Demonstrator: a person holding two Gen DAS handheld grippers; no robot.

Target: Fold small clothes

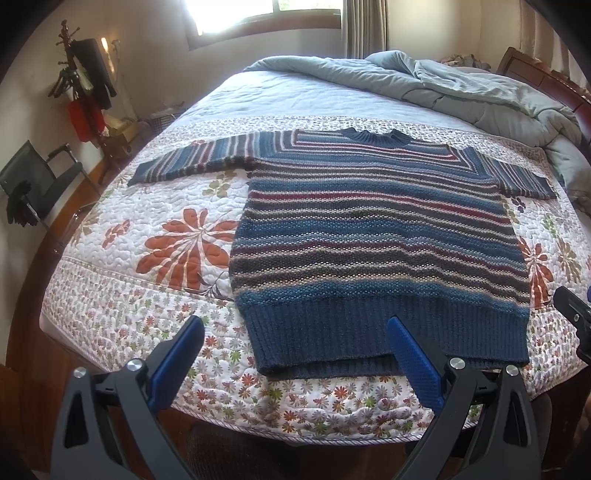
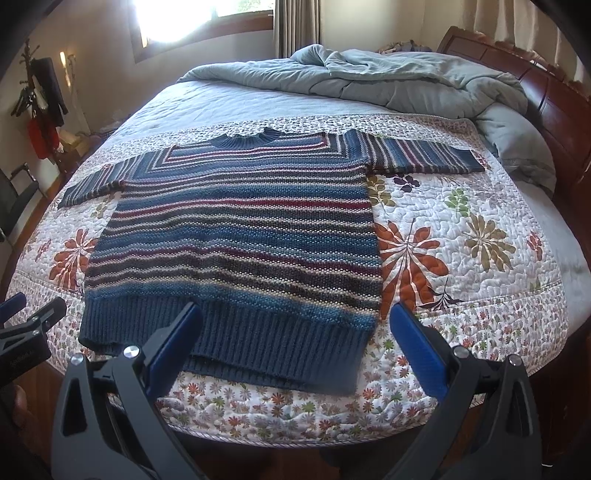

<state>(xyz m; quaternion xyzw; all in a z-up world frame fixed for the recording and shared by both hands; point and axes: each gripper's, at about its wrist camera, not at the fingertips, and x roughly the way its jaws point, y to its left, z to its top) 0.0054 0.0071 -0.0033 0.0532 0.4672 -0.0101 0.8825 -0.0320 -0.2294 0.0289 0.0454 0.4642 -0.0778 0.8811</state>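
Partly hidden — sweater [image 1: 376, 236] hem behind the spread left gripper [image 1: 295, 343].

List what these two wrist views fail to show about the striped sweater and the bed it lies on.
- Sweater underside: hidden in both views; it lies flat on the quilt.
- Hem middle: partly covered by the right gripper fingers in the right view.
- Left gripper handle: cut off by the bottom edge.
- Items behind the grey duvet: too small, blurred.

Window [image 1: 258, 14] glare — daylight, fisheye-warped edges
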